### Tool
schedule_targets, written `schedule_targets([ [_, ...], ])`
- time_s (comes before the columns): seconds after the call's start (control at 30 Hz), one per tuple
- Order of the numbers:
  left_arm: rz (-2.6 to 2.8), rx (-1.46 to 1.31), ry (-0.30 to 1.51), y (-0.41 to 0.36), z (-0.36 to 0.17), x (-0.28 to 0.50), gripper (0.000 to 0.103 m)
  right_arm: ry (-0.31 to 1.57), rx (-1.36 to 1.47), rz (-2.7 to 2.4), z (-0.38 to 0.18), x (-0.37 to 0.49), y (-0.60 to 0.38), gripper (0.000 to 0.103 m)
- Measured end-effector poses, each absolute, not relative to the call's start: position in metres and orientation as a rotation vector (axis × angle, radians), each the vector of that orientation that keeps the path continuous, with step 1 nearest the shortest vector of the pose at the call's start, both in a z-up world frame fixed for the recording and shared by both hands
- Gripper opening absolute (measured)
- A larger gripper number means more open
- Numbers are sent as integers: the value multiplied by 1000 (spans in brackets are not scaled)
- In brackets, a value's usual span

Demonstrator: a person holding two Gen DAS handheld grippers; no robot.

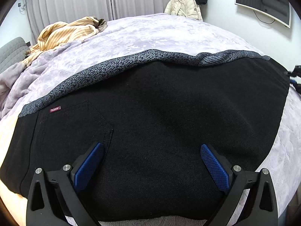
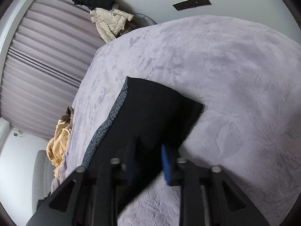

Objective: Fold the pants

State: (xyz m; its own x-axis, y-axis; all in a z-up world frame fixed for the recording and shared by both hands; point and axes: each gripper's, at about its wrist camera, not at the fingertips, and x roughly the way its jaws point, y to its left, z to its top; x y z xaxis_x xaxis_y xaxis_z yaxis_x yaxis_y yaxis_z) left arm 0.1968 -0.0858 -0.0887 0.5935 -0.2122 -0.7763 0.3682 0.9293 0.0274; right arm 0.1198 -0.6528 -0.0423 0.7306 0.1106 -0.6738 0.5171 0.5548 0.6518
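**A:** Where are the tongs?

**B:** The left gripper [image 1: 152, 162] is spread wide, its two blue pads [image 1: 214, 166] hovering just over the near part of the pants [image 1: 169, 113], holding nothing. The right gripper [image 2: 148, 162] is narrow and looks closed on a fold of black cloth near the leg end, though blur there keeps me from being sure.

**A:** And the pants?

**B:** They lie across a bed covered by a pale purple blanket [image 2: 235, 75]. The cloth is black, with a speckled grey band [image 1: 116, 66] along the far edge. In the left view a small red label [image 1: 55, 109] sits at the left, beside a stitched pocket. In the right view the leg end [image 2: 160, 98] stretches away from the tongs, its far corner flat on the blanket.

**A:** What else is around?

**B:** A striped yellow garment [image 1: 65, 32] lies crumpled at the far left of the bed. Coats hang on the far wall, next to grey curtains.

**A:** What could go wrong?

**B:** In my judgement, the right pinch may catch one layer only, so lifting would peel the layers apart and skew the fold. The plush blanket could drag on the cloth and bunch it. The wide left tongs anchor nothing, so a pull might slide the whole garment.
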Motion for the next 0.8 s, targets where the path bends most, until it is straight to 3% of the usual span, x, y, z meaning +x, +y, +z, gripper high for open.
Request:
schedule_targets([
  [0.17,-341,194,878,-87,-88,199,103,747,800,-373,-28,116,-635,8],
  [0.3,-339,195,879,-87,-88,199,103,757,961,-314,-62,107,-655,8],
  [0.37,-328,195,912,-87,-84,201,103,732,1006,-343,-57,93,-658,20],
  [0.5,-337,125,990,-83,-61,212,103,701,893,-335,-19,76,-637,25],
  [0.67,-390,145,935,-114,-24,246,103,767,608,-28,17,131,-547,25],
  [0.8,-371,174,990,-144,-35,287,103,899,491,123,-8,198,-473,25],
])
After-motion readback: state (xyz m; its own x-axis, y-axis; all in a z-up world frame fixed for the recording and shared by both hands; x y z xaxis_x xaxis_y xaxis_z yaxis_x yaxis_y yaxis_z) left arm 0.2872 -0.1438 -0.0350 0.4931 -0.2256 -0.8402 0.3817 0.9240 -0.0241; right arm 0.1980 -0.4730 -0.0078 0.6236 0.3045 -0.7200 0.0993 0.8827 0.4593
